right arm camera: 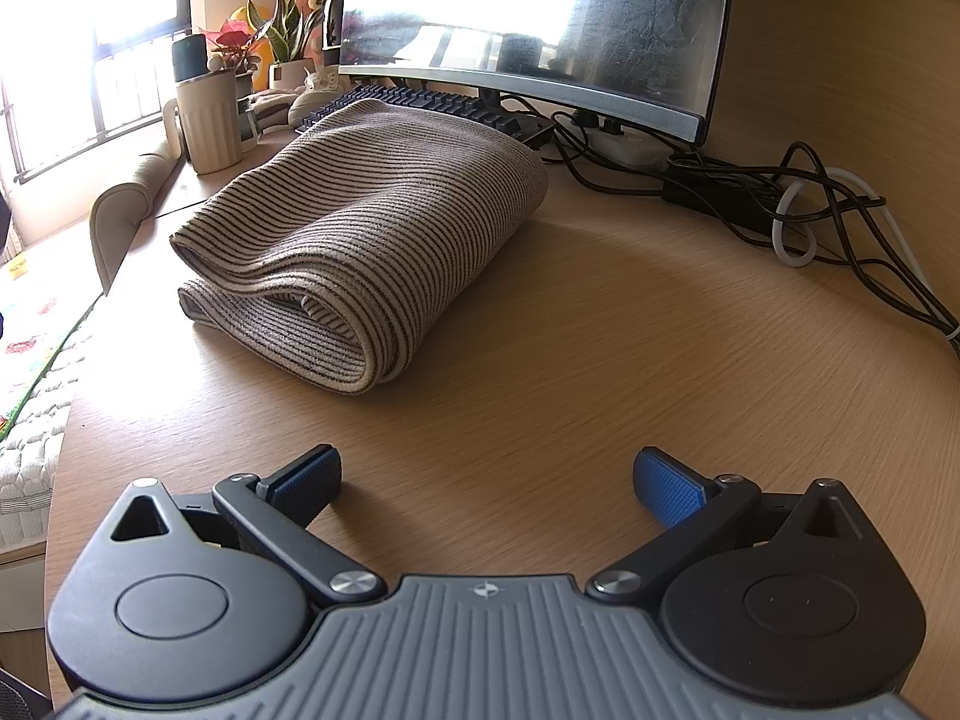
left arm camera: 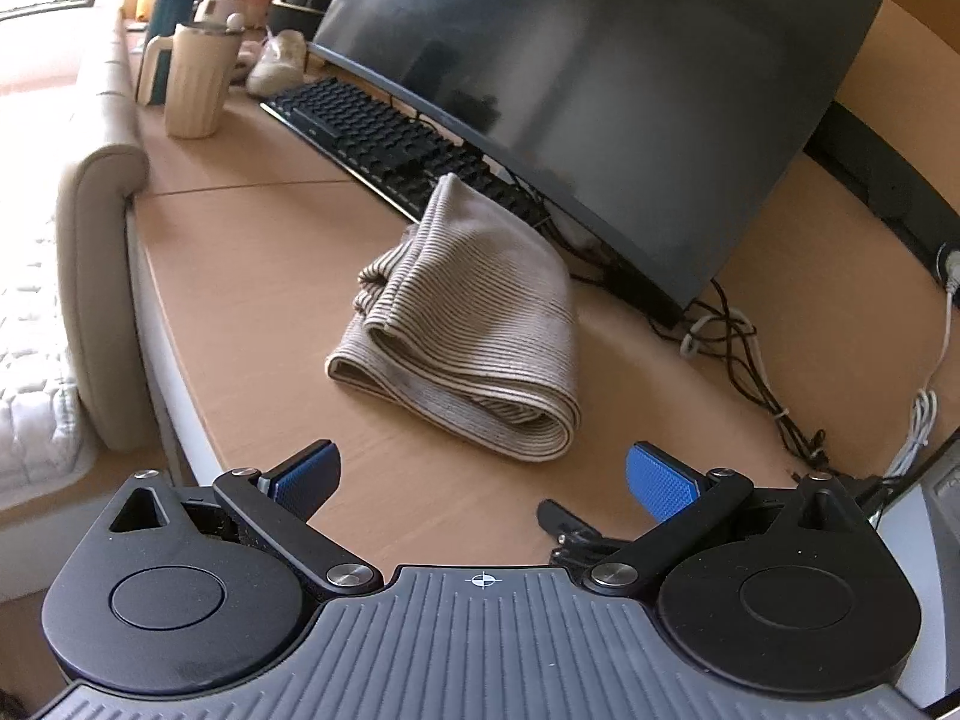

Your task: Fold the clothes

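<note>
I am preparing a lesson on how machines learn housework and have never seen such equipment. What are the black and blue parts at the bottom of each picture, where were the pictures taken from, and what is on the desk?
These are two handheld grippers, one in each of a person's hands; no robot arm is involved. Each carries a wide-angle camera looking forward along its two blue-padded fingers. One picture comes from the left gripper, the other from the right gripper. Both are open and hold nothing.

On the wooden desk lies a striped brownish garment, already folded into a thick bundle, apart from both grippers. Behind it are a dark monitor, a black keyboard, a cream mug, potted plants and tangled cables.
</note>
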